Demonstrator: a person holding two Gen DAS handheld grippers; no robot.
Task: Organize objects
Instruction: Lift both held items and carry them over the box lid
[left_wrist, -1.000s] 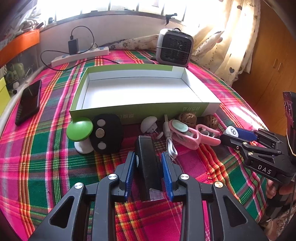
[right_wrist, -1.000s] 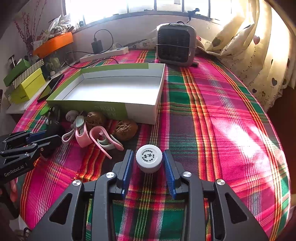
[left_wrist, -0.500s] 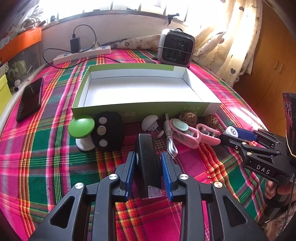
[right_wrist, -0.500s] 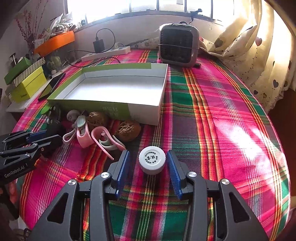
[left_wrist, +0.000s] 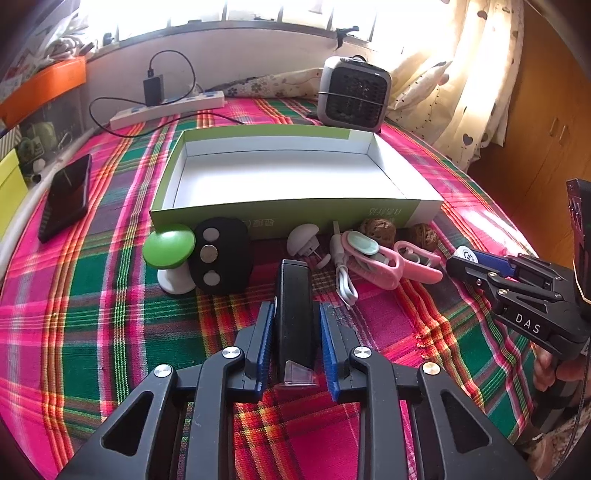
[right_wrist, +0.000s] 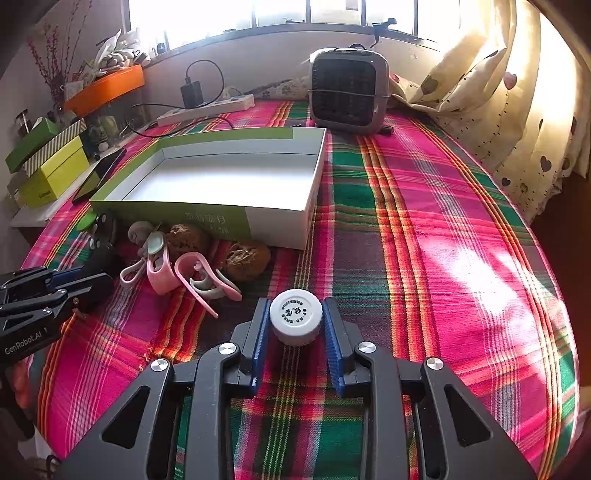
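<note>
An empty green and white box (left_wrist: 284, 177) lies open on the plaid cloth; it also shows in the right wrist view (right_wrist: 221, 177). My left gripper (left_wrist: 296, 317) is shut on a black bar-shaped device (left_wrist: 294, 314), its blue pads against both sides. My right gripper (right_wrist: 295, 321) is shut on a small white bottle (right_wrist: 295, 316) with a printed cap. Along the box's front lie a green mushroom lamp (left_wrist: 169, 251), a black remote (left_wrist: 218, 254), a white plug (left_wrist: 303, 240), pink clips (left_wrist: 384, 258) and two walnuts (right_wrist: 247, 256).
A grey heater (left_wrist: 352, 94) stands behind the box. A power strip (left_wrist: 166, 109) with a charger lies at the back left. A black phone (left_wrist: 66, 195) lies at the left edge. Coloured boxes (right_wrist: 51, 162) stand left; a curtain (right_wrist: 517, 92) hangs right.
Both grippers' jaws have closed further, the left onto the black device and the right onto the white bottle. Both have edged slightly back from the box.
</note>
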